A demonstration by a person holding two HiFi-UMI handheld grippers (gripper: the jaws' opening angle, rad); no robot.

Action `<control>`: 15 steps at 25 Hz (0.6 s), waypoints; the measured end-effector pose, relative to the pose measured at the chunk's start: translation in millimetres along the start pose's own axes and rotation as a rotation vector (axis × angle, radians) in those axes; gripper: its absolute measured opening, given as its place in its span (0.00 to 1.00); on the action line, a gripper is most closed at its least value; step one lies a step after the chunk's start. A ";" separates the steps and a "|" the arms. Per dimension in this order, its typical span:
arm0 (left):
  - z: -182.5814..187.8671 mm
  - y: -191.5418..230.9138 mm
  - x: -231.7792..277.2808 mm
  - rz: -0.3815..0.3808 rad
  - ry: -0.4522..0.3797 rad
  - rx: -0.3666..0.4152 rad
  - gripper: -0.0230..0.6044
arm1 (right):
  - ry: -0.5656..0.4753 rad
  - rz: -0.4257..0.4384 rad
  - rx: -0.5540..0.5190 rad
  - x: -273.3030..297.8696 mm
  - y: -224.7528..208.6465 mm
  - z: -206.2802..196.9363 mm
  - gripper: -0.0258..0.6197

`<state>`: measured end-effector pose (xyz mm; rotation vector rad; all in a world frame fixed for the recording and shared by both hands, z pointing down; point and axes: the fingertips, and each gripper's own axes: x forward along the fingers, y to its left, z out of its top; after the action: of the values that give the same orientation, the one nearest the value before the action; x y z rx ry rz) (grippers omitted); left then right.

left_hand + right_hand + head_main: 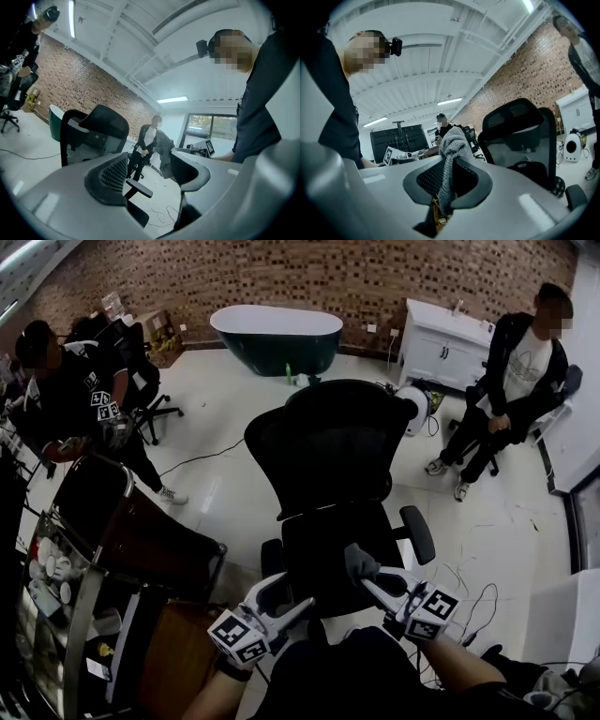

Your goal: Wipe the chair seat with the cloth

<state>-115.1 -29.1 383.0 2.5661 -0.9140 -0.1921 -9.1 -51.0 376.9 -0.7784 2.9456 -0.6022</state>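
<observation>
Grey cloth (452,150) sits clenched between the fingers (423,179) of my right gripper (373,585), bunched up above their tips. My left gripper (286,601) is just beside it, fingers released and holding nothing. The black chair seat (333,554) lies just ahead of both, the backrest (328,446) beyond it.

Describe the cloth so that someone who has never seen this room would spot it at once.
Start from the black mesh office chair in the middle of the pale floor. Over the near edge of its seat, the right gripper pinches a small grey knitted cloth between its fingers. It is the only soft grey wad there; the left gripper beside it holds nothing.
</observation>
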 end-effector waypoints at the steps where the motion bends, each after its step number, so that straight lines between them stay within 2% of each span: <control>1: 0.3 5.6 1.1 0.000 0.002 -0.005 0.53 | 0.003 0.001 0.001 6.1 -3.3 0.5 0.09; 5: -0.8 27.0 8.5 0.017 0.000 -0.024 0.53 | 0.033 0.000 -0.020 25.7 -22.7 -1.0 0.09; 8: -11.1 45.7 25.2 0.039 0.009 -0.046 0.53 | 0.100 0.006 -0.024 40.3 -51.4 -14.4 0.09; 11: -35.2 67.2 40.3 0.078 0.045 -0.097 0.53 | 0.210 0.028 -0.013 59.2 -85.3 -51.3 0.09; 15: -74.6 104.6 51.4 0.133 0.100 -0.153 0.53 | 0.374 0.069 -0.015 98.6 -127.6 -119.3 0.09</control>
<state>-116.0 -110.3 495.0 2.3431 -0.9887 -0.0905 -51.2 -157.7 541.5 -0.6202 3.2987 -0.8006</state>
